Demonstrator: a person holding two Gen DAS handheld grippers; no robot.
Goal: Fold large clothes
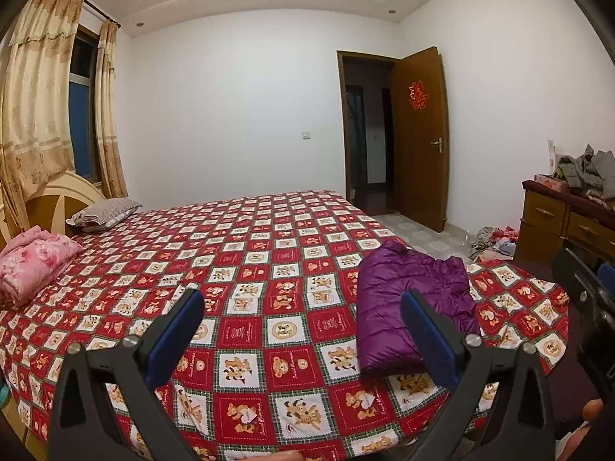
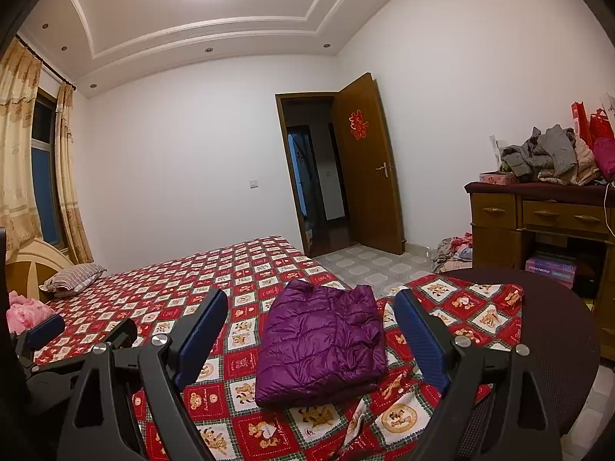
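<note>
A: What lies left of the left gripper (image 1: 303, 315)?

B: Cream curtains (image 1: 34, 115) over a dark window, a striped pillow (image 1: 103, 213) and a pink quilt (image 1: 32, 265) at the headboard end — all on the bed (image 1: 269, 230), under a red checked bear-print sheet.

A: And the grippers?

B: Both spread wide, holding nothing, raised above the sheet. The right gripper (image 2: 311, 324) frames the purple jacket (image 2: 321, 340) — it lies folded just ahead, between the fingers. From the left gripper, it sits ahead and to the right.

A: Further right?

B: An open brown door (image 2: 367, 169) with a red paper emblem, tiled floor, then a wooden dresser (image 2: 538, 223) piled with clothes (image 2: 546, 157).
</note>
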